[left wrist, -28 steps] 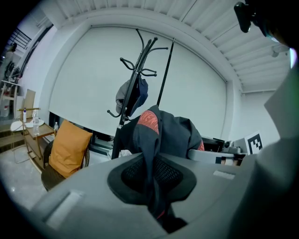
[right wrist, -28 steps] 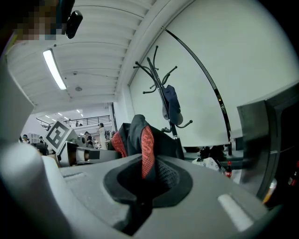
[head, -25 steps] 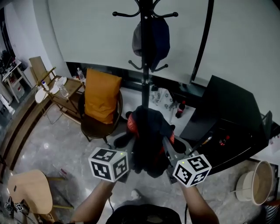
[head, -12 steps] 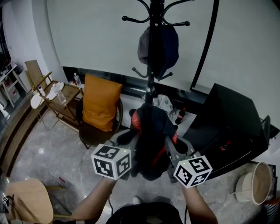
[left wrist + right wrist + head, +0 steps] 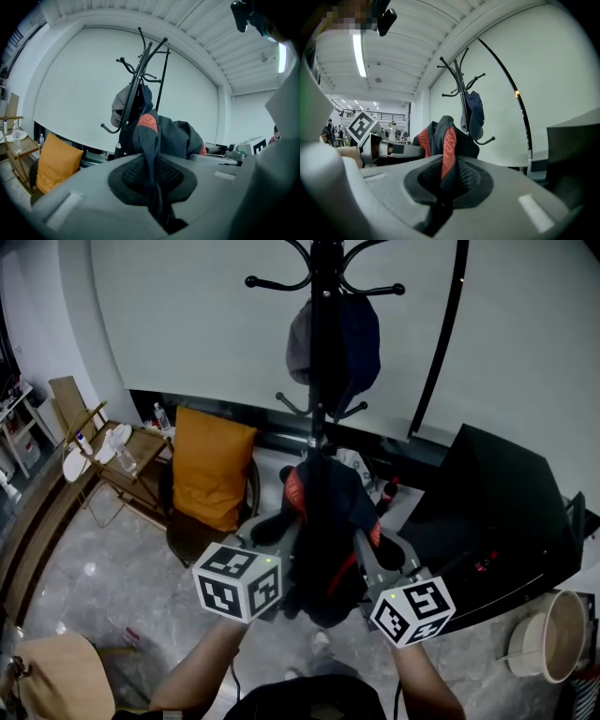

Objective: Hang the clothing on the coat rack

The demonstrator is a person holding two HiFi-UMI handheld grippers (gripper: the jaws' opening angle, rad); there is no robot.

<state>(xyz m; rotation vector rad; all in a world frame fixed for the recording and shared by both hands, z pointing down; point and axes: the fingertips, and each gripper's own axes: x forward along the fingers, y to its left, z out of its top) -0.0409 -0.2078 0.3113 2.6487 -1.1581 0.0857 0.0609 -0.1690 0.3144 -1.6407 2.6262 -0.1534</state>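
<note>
Faces a tall black coat rack and holds up a bunched dark garment with red trim just in front of the rack's pole, below its lowest hooks and hung on none of them. Leaves a dark cap hanging on the rack, above the garment. Clamps the fingers of the left gripper on a dark fold left of the pole, and those of the right gripper on a red-striped fold right of it.

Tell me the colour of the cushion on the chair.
Orange; the cushion shows best in the head view.
</note>
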